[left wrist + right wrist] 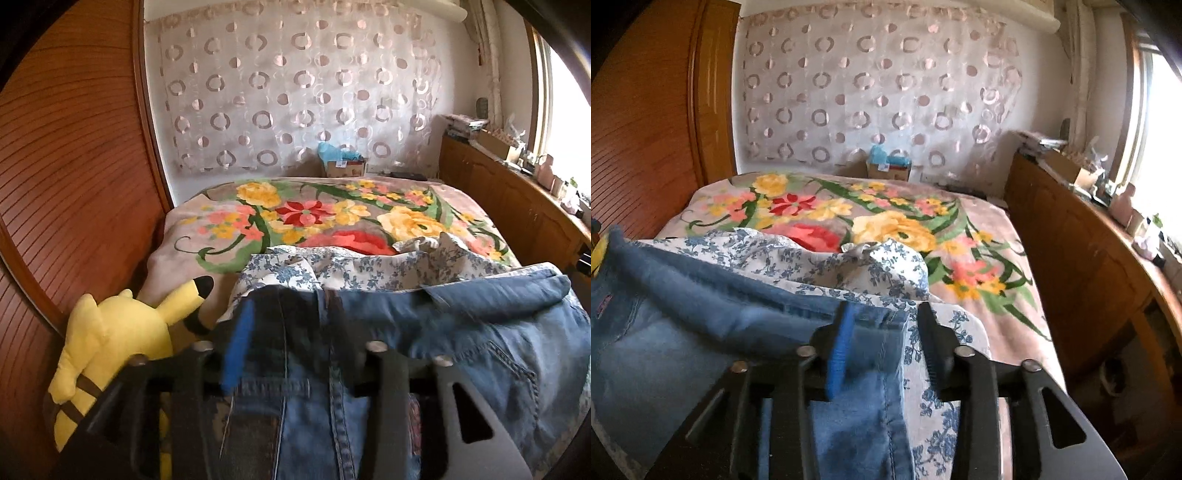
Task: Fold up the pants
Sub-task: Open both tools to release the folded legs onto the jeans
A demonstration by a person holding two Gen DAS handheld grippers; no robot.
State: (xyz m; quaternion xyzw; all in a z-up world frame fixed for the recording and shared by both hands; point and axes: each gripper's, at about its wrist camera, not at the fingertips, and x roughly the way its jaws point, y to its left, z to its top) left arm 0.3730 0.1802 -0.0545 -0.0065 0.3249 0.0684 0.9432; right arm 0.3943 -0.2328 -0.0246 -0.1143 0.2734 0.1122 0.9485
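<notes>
Both tongs stand partly apart over the jeans [480, 332] — no pad presses the cloth. Between the fingers of the left gripper [288, 317] runs a denim seam and a dark patch; the right gripper [886, 325] straddles a hemmed denim edge, its blue pad [838, 354] just beside the fabric. These pants lie on a blue-flowered white sheet [871, 269] at the near end of the bed, atop the big floral blanket [332, 214]. At the left — a yellow plush toy [110, 350] against the wooden wardrobe [74, 184].
</notes>
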